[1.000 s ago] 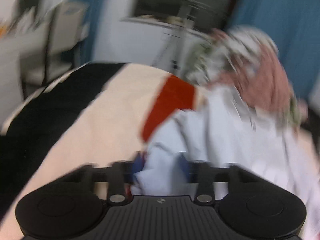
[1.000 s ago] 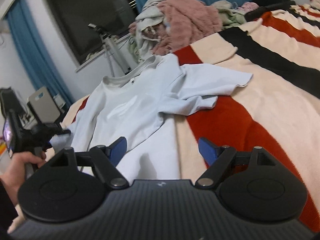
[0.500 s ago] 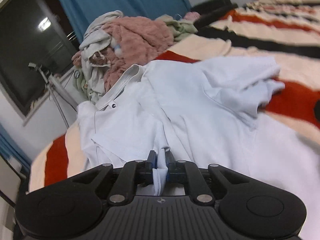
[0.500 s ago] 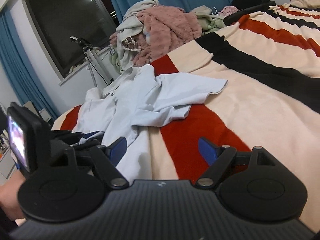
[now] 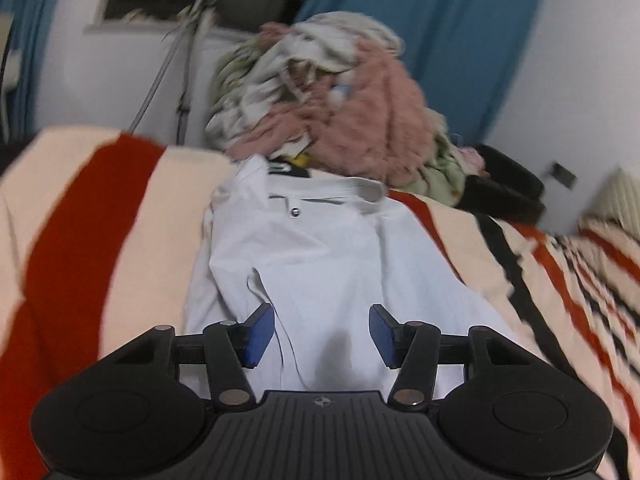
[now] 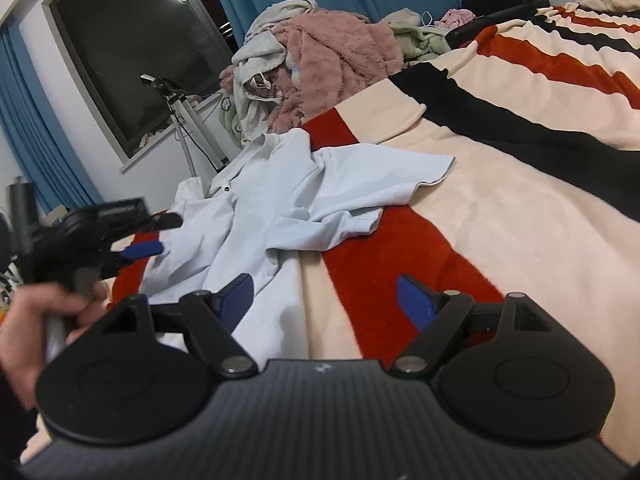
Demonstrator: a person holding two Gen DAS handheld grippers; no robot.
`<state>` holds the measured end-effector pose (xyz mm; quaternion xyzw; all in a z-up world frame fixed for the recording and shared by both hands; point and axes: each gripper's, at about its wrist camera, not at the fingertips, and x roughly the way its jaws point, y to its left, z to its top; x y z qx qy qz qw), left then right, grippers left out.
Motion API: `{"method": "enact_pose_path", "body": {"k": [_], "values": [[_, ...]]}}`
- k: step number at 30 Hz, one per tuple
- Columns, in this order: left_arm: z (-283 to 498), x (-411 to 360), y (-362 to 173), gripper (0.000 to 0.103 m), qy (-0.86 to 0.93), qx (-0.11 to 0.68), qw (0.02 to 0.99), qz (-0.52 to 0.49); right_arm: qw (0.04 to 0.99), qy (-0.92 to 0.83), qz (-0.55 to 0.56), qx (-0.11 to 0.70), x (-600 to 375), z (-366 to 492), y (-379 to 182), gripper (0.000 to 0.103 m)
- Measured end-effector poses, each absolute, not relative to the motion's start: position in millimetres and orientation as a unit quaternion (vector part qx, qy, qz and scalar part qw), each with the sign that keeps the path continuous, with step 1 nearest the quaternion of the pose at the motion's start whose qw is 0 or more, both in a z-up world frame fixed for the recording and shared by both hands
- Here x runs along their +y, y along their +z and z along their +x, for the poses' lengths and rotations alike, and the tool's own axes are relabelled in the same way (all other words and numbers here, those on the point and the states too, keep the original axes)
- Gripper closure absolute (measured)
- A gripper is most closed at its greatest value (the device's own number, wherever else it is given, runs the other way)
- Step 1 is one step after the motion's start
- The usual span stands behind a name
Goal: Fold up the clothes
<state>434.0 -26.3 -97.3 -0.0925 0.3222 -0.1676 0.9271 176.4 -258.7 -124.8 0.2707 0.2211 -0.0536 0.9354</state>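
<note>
Left wrist view: left gripper opening, empty, above pale shirt; no legible writing.

the left wrist view looks low along its own tongs, close over the pale shirt on the bed, facing the clothes heap at the wall. the right wrist view sits further back, beside the shirt, angled across the bed. both share shirt, heap and tripod; the right also catches the left tongs.
</note>
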Motion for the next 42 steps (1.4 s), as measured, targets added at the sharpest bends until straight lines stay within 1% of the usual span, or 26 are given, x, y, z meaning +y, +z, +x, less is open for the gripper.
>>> {"method": "enact_pose_path", "body": {"k": [1,3,4,5,8,10,12,14,20,24,25,27,28,29,30,31,33,34,35,36,38,40,42], "values": [[444,-29,-101,0.057,-0.158,0.327,0.927,-0.092,0.935,-0.055,0.27,0.222,-259,177,-126,0.022],[458,-29,-107,0.072,-0.145,0.333,0.927,-0.093,0.936,-0.057,0.265,0.224,-259,178,-128,0.022],[461,-28,-107,0.096,-0.149,0.332,0.927,-0.094,0.937,-0.058,0.261,0.225,-259,179,-130,0.022],[464,-27,-107,0.101,-0.154,0.33,0.927,-0.094,0.938,-0.058,0.257,0.226,-259,179,-131,0.022],[461,-10,-97,0.101,-0.163,0.314,0.929,-0.106,0.939,-0.061,0.25,0.228,-258,181,-133,0.022],[457,15,-82,0.101,-0.178,0.292,0.932,-0.124,0.94,-0.063,0.247,0.228,-257,181,-133,0.022],[458,44,-62,0.101,-0.205,0.266,0.935,-0.114,0.941,-0.065,0.238,0.23,-254,182,-133,0.022],[467,78,-42,0.101,-0.191,0.254,0.943,-0.098,0.944,-0.064,0.226,0.234,-250,182,-134,0.021],[519,176,3,0.102,-0.023,0.251,0.966,-0.055,0.948,-0.07,0.195,0.241,-240,188,-134,0.021],[556,232,5,0.102,0.105,0.256,0.96,-0.034,0.951,-0.078,0.175,0.244,-234,195,-134,0.021],[562,243,-3,0.101,0.119,0.264,0.956,-0.036,0.952,-0.079,0.169,0.244,-233,196,-134,0.021],[570,262,-22,0.099,0.132,0.28,0.95,-0.049,0.953,-0.082,0.16,0.243,-230,199,-134,0.021],[568,267,-32,0.093,0.136,0.288,0.946,-0.06,0.954,-0.083,0.156,0.242,-229,200,-134,0.021],[564,272,-41,0.083,0.14,0.296,0.942,-0.071,0.955,-0.084,0.152,0.242,-228,202,-134,0.021],[561,278,-51,0.078,0.143,0.304,0.938,-0.082,0.955,-0.085,0.15,0.243,-228,203,-134,0.021],[551,280,-55,0.068,0.136,0.311,0.937,-0.084,0.954,-0.085,0.149,0.244,-227,203,-135,0.021],[530,284,-61,0.058,0.117,0.322,0.935,-0.086,0.955,-0.084,0.148,0.244,-227,205,-135,0.021],[515,281,-61,0.049,0.113,0.326,0.935,-0.084,0.955,-0.083,0.148,0.244,-227,205,-135,0.021],[501,277,-60,0.044,0.111,0.33,0.934,-0.082,0.955,-0.082,0.148,0.244,-226,206,-135,0.021],[483,275,-58,0.043,0.104,0.332,0.934,-0.084,0.955,-0.08,0.148,0.244,-226,206,-135,0.021],[434,256,-51,0.035,0.089,0.336,0.933,-0.094,0.956,-0.076,0.147,0.242,-225,205,-133,0.021],[378,233,-42,0.033,0.079,0.343,0.931,-0.095,0.957,-0.071,0.148,0.239,-224,203,-131,0.022],[314,208,-40,0.034,0.06,0.365,0.924,-0.103,0.958,-0.064,0.149,0.236,-222,198,-126,0.022]]}}
